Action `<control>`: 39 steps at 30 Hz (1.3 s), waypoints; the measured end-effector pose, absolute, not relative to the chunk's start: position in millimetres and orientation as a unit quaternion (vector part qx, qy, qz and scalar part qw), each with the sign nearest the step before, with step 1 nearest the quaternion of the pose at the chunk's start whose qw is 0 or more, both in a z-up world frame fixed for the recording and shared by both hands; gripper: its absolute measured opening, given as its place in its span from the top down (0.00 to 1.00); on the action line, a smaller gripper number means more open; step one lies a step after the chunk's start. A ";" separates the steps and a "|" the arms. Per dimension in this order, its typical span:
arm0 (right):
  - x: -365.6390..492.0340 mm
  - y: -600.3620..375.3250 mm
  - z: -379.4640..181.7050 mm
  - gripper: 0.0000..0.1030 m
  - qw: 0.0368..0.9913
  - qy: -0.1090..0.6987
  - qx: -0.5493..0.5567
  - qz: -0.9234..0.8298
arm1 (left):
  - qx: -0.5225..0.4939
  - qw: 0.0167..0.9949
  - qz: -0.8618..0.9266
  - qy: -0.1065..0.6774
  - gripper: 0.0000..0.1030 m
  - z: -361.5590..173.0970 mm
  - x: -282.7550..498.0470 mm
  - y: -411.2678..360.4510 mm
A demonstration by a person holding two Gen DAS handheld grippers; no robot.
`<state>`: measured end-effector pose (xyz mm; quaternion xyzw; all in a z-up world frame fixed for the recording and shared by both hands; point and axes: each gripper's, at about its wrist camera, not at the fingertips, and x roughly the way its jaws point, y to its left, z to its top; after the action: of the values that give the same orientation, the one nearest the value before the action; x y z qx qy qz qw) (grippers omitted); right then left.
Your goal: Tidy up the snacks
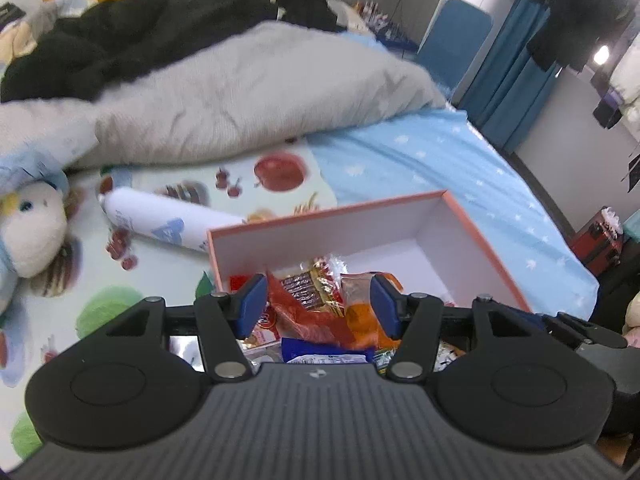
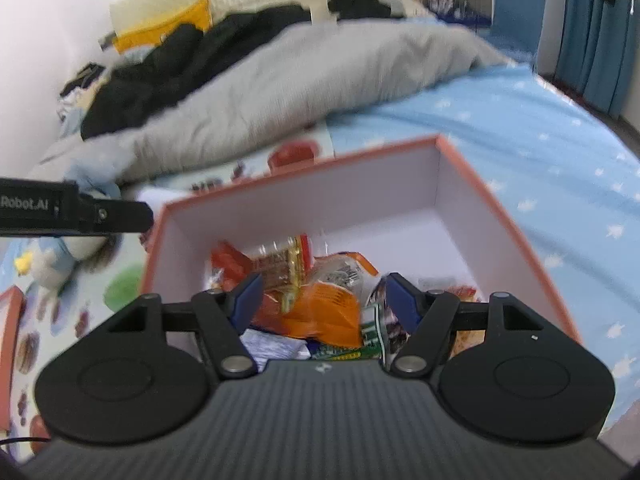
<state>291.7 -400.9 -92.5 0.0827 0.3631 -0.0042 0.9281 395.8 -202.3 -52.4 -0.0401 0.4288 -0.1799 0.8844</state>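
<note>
- My snack packets (image 2: pixel 320 312) lie heaped in the near end of the orange-rimmed box (image 2: pixel 512 216) on the bed (image 2: pixel 540 128); its far end is bare white.
- My left gripper (image 1: pixel 318 304) and right gripper (image 2: pixel 322 300) hang over the heap, fingers spread, gripping nothing.
- Packet print is too blurred to read.
- The black bar (image 2: pixel 72 212) on the left reads "Robot.AI".
- A white can (image 1: pixel 160 224) lies beside the box.

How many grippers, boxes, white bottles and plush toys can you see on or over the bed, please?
Grippers: 2, left gripper and right gripper
Box: 1, the snack box
White bottle: 1
Plush toy: 1
Total: 5
</note>
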 end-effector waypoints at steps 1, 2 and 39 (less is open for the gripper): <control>286.1 -398.8 -83.7 0.32 0.932 0.354 0.080 -0.003 | -0.041 0.887 -0.183 0.423 0.39 -44.6 390.1 -200.4; 280.2 -396.7 -74.8 0.32 0.935 0.345 0.078 -0.001 | -0.041 0.889 -0.185 0.417 0.39 -35.8 383.4 -198.7; 69.7 -362.0 4.1 0.32 0.974 0.213 0.075 -0.031 | -0.072 0.930 -0.207 0.295 0.39 61.9 129.0 -127.5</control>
<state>69.7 -362.0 4.1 0.0747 0.2134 -0.0309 0.9736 129.0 -127.5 61.9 -0.0724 0.2950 -0.2068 0.9300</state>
